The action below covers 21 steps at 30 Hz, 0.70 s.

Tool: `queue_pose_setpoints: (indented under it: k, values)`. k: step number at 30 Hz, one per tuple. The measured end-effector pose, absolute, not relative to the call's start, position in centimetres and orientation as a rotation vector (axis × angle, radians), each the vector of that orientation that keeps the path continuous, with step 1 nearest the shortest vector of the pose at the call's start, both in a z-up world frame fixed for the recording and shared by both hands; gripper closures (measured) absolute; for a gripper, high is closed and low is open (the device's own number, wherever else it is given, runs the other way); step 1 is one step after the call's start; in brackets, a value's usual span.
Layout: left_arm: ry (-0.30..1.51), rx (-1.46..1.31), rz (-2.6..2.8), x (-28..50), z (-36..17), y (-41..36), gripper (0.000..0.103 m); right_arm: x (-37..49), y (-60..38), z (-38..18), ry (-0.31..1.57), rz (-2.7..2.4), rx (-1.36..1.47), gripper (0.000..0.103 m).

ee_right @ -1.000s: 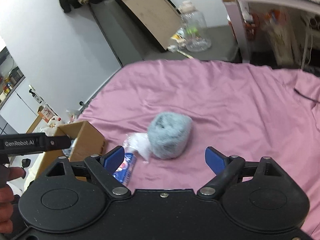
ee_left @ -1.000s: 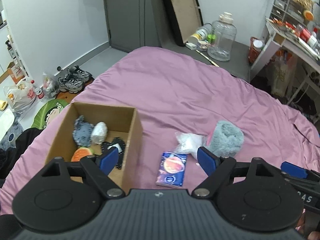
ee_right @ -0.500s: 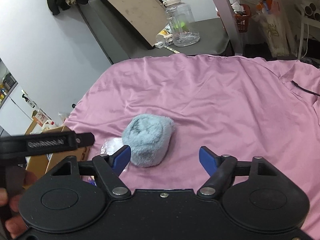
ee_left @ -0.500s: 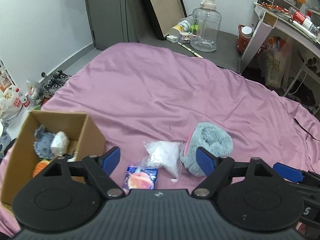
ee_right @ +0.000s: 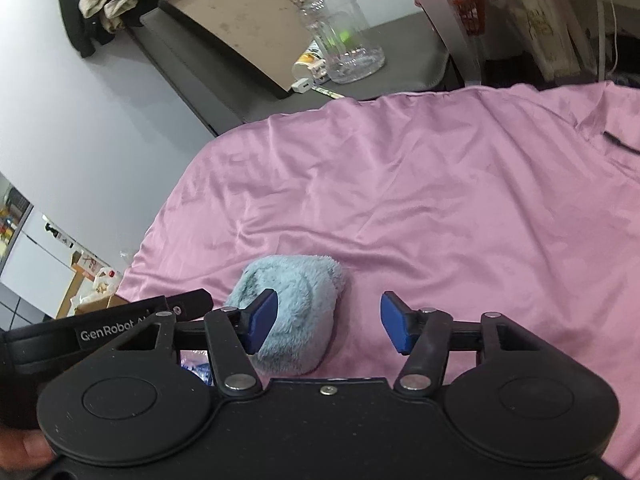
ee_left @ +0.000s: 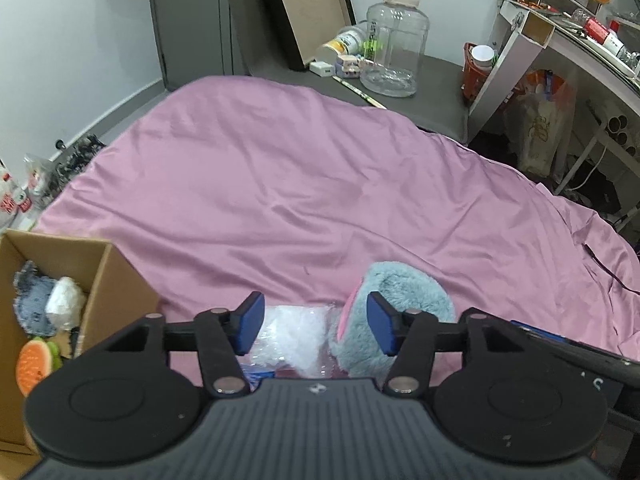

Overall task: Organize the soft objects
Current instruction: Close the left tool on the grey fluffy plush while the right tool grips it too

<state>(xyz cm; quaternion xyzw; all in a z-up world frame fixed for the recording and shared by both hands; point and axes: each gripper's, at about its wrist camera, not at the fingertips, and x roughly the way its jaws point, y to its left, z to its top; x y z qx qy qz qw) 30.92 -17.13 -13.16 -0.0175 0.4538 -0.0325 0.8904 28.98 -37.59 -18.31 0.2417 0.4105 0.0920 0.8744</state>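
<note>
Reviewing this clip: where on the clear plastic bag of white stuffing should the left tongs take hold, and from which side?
Probably the puffy middle of the plastic bag, coming straight down from above. It lies flat on the pink sheet between the open left tongs, pressed against the blue plush on its right, so a side approach looks blocked there.

Even, soft indoor light with faint shadows; strong fisheye bending at the edges, slight blur in near foreground.

A pink bedsheet (ee_left: 320,184) spreads ahead of both tools. On it, nearest the left tool, a clear plastic bag (ee_left: 296,330) touches a fluffy blue plush (ee_left: 408,296). A cardboard box (ee_left: 120,280) sits to its left.
</note>
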Motion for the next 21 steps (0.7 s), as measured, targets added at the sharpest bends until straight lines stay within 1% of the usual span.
queue_pose_setpoints:
  k: [2,4,5,6,9,11,12,13,14,21]
  values:
    - [0.948,-0.050,-0.080,31.2,-13.6,-17.4,0.051,29.3,-37.6,-18.8,0.871,0.190,0.514,0.047]
    - [0.955,-0.055,-0.094,31.5,-14.0,-17.7,0.053,29.7,-37.5,-19.5,0.893,0.191,0.525,0.055]
    - [0.963,-0.053,-0.101,31.6,-14.3,-18.0,0.058,29.9,-37.5,-19.8,0.900,0.194,0.530,0.058]
    - [0.971,-0.054,-0.106,31.8,-14.6,-18.1,0.064,30.0,-37.5,-20.1,0.904,0.199,0.539,0.061]
    - [0.981,-0.069,-0.115,31.9,-15.2,-18.3,0.068,30.4,-37.4,-20.6,0.912,0.217,0.566,0.068]
    - [0.972,-0.066,-0.119,31.8,-15.3,-18.6,0.077,30.5,-37.2,-20.6,0.909,0.233,0.569,0.073]
    - [0.976,-0.073,-0.126,31.8,-15.4,-18.6,0.083,30.6,-37.0,-20.6,0.910,0.248,0.572,0.079]
    - [0.984,-0.083,-0.134,31.9,-15.5,-18.6,0.087,30.6,-36.7,-20.6,0.913,0.267,0.576,0.087]
    - [0.991,-0.094,-0.140,31.9,-15.7,-18.6,0.092,30.7,-36.4,-20.6,0.913,0.275,0.571,0.088]
    - [0.979,-0.136,-0.136,31.1,-15.2,-18.0,0.096,30.4,-36.3,-19.9,0.886,0.291,0.574,0.094]
